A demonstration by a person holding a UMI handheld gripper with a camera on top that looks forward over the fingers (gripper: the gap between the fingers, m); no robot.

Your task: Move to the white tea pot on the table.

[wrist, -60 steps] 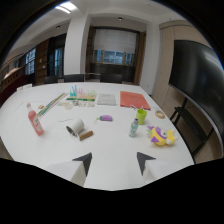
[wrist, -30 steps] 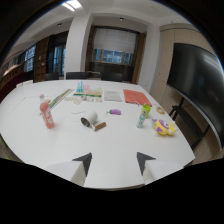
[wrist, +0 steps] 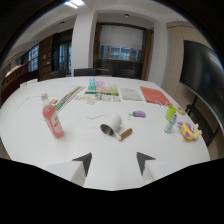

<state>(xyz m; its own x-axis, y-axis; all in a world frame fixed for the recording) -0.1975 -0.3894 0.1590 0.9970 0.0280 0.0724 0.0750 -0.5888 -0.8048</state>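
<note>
My claw (wrist: 114,164) is wide open, holding nothing. The white tea pot (wrist: 112,124) lies tipped on the bench (wrist: 165,150), ahead of my fingers.

An office meeting room: a large white desk (wrist: 60,150) ringed by dark chairs (wrist: 87,72), a big dark wall screen (wrist: 204,75), a tall window (wrist: 120,47) behind, and ceiling panel lights (wrist: 75,4).
</note>
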